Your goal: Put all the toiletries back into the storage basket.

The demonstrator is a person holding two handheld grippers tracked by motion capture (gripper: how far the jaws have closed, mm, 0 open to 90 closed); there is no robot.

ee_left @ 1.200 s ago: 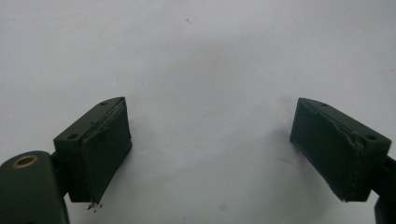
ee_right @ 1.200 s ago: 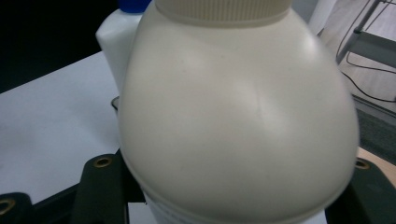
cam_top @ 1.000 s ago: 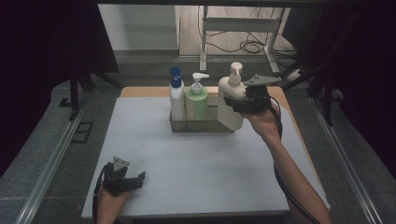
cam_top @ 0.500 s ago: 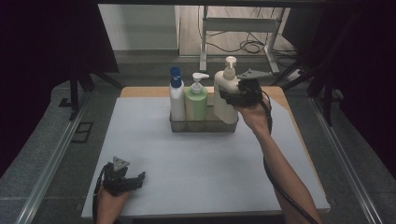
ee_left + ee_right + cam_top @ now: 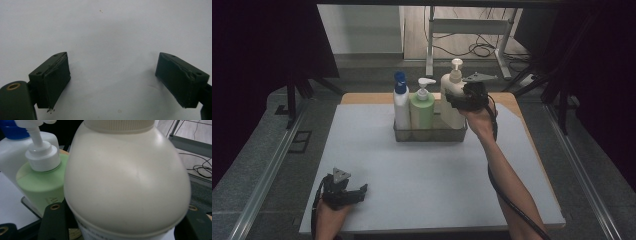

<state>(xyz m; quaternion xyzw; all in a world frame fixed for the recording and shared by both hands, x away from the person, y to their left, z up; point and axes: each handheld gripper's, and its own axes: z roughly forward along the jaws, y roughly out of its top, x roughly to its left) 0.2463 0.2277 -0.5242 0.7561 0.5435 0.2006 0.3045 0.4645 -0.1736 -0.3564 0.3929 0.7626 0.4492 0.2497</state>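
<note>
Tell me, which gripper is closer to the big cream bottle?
The right one. The right gripper is clamped around the cream bottle in the basket. The left gripper rests open on the table's near edge.

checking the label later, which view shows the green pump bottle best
The high view: the green pump bottle stands whole, pump to base, in the wire basket between two other bottles. The right gripper view shows its upper part, partly hidden behind the cream bottle.

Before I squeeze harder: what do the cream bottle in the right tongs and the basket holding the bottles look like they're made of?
Cream bottle: looks like opaque plastic, smooth with a soft satin sheen and a moulded seam near its base. Basket: probably dark metal mesh or wire, since the bottles show through its walls; too small to be sure.
</note>
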